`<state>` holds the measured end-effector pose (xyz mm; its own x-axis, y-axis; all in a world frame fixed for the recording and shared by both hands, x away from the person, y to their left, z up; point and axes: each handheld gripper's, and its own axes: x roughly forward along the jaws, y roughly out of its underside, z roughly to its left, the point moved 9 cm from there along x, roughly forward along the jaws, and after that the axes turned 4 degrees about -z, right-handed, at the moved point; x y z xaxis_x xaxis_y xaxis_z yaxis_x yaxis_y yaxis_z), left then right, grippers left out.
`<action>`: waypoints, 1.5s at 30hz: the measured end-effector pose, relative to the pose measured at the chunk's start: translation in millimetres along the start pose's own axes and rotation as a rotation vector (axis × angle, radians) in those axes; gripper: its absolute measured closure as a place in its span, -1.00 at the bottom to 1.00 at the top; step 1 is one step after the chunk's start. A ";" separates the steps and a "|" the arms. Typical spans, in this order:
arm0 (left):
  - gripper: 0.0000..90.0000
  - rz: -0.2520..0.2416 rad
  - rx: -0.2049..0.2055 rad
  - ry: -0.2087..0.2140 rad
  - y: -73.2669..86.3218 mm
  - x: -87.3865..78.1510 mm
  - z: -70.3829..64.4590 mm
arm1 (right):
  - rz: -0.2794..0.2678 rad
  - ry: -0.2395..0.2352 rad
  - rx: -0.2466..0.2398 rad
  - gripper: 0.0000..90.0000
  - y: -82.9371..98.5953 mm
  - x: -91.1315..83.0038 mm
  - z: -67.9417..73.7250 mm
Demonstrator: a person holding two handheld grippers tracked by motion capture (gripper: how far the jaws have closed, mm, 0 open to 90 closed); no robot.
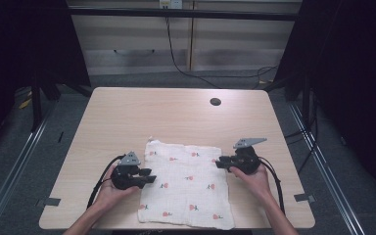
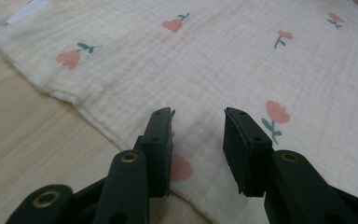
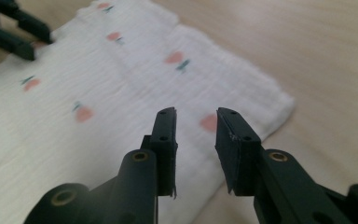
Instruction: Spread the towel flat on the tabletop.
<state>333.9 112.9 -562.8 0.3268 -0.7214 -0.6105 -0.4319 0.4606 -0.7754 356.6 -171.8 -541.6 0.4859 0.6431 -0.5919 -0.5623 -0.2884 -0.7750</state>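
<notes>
A cream muslin cloth [image 1: 186,183] printed with small red flowers lies flat on the wooden table [image 1: 166,117], near its front edge. My left gripper [image 1: 148,176] hovers at the cloth's left edge, jaws apart with nothing between them; the left gripper view has the cloth [image 2: 242,65] spread beyond my left gripper [image 2: 198,116]. At the cloth's right edge my right gripper [image 1: 220,162] is open too. In the right gripper view my right gripper [image 3: 196,114] hangs over the cloth [image 3: 121,93], with the left gripper [image 3: 14,28] far off at the top left.
A dark round cable hole [image 1: 215,102] sits in the table's far right part. Bare wood extends behind the cloth. Cabinets and a hanging cable [image 1: 176,58] stand beyond the table's far edge. Metal rails [image 1: 14,166] run along the floor on both sides.
</notes>
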 end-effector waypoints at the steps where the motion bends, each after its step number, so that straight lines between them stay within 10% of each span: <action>1: 0.38 -0.003 0.005 0.001 0.5 -0.2 -0.3 | -0.004 0.015 -0.002 0.56 -4.1 2.9 -6.5; 14: 0.36 -0.017 0.028 0.017 2.9 -1.9 -0.5 | 0.020 0.092 0.033 0.47 -18.8 40.9 -51.2; 36: 0.32 -0.048 -0.123 0.113 -0.9 -10.8 5.0 | -0.008 0.062 0.033 0.96 -20.4 34.1 -46.4; 45: 0.24 -0.139 -0.120 -0.042 -37.1 -26.4 43.4 | -0.029 0.036 0.038 0.95 -23.6 30.3 -34.0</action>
<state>377.8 137.2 -524.8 0.4244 -0.7504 -0.5068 -0.4763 0.2910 -0.8297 407.4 -169.6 -548.8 0.5257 0.6246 -0.5775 -0.5726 -0.2422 -0.7832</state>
